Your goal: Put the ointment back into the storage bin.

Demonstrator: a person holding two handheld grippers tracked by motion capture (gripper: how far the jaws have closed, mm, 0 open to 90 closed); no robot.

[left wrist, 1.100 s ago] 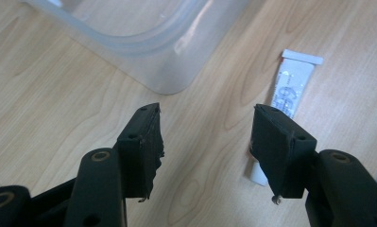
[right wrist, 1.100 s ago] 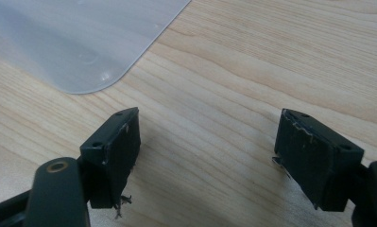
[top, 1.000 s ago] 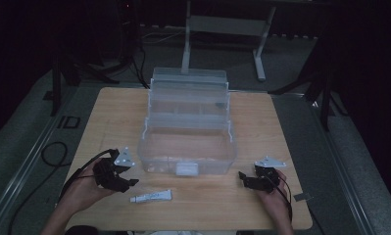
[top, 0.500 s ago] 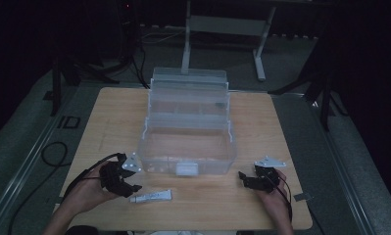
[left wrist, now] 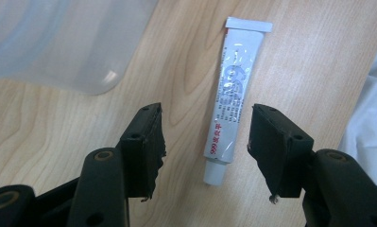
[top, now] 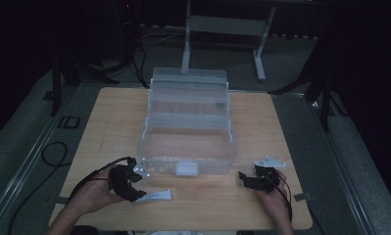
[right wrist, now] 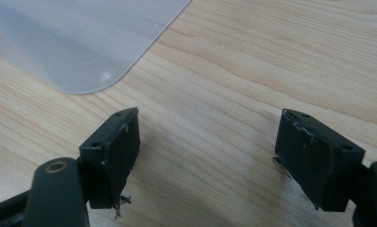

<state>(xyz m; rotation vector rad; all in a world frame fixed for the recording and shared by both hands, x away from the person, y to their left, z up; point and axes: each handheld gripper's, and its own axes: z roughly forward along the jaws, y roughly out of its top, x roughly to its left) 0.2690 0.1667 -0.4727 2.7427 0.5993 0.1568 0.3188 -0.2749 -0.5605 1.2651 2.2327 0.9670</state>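
Observation:
A small white tube [left wrist: 229, 92] with red and grey print lies flat on the wooden table [top: 109, 122], cap end toward the camera in the left gripper view. My left gripper [left wrist: 205, 142] is open, its jaws standing on either side of the tube's cap end without touching it. From above, the tube [top: 156, 196] lies near the table's front edge, just right of my left gripper [top: 134, 188]. My right gripper [top: 244, 178] is open at the front right, over bare wood [right wrist: 205, 142], nothing between its jaws.
A clear plastic tiered box [top: 188, 127] stands open at the table's middle, its front corner [left wrist: 58, 42] close to the left gripper and another corner [right wrist: 77, 42] ahead of the right one. White cloth [left wrist: 370, 118] lies at the table's front edge.
My left gripper has moved right and toward the front edge, closing in on the tube until its jaws stand around the cap end. The right gripper has stayed put.

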